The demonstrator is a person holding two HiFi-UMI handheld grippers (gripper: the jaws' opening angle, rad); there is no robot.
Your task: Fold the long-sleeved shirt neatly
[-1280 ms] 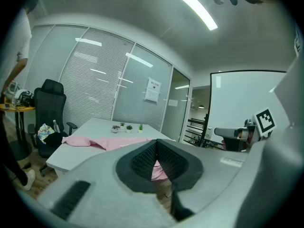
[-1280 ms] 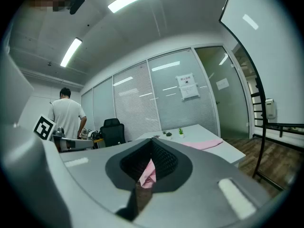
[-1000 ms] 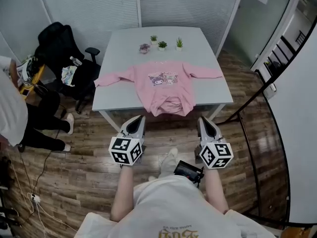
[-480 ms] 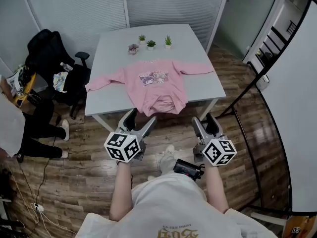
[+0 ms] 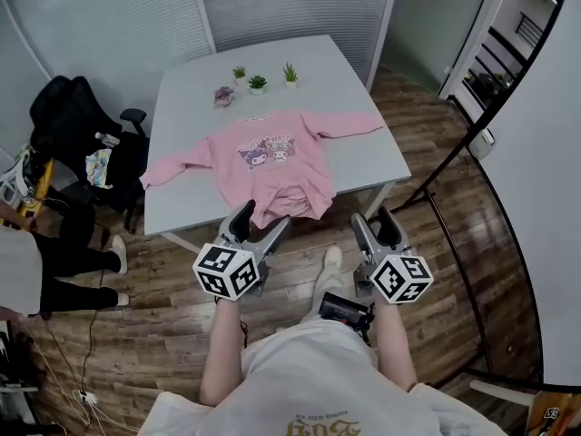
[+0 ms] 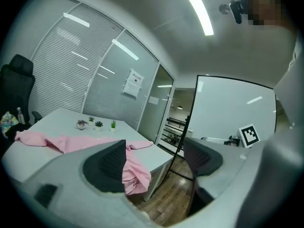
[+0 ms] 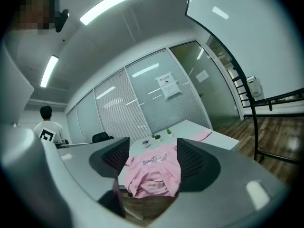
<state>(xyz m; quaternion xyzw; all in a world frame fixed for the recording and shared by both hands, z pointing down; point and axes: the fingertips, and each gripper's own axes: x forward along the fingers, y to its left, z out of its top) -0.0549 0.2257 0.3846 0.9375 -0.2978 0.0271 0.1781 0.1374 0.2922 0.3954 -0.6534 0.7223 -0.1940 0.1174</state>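
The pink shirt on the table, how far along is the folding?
Nothing looks folded yet: the pink shirt lies spread on the table, sleeves out, hem bunched over the near edge. In hand: the left gripper and right gripper, jaws just opened and empty, are held short of the table. Left: every fold.

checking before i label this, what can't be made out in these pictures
pink shirt: bunched hem hangs over the table edge in the head view, its underside hidden; in the left gripper view a pad covers part of it.
chest print: too small to read, any view.
small object beside the potted plants: too small to identify.
person at the head view's left edge: cut off by the frame.
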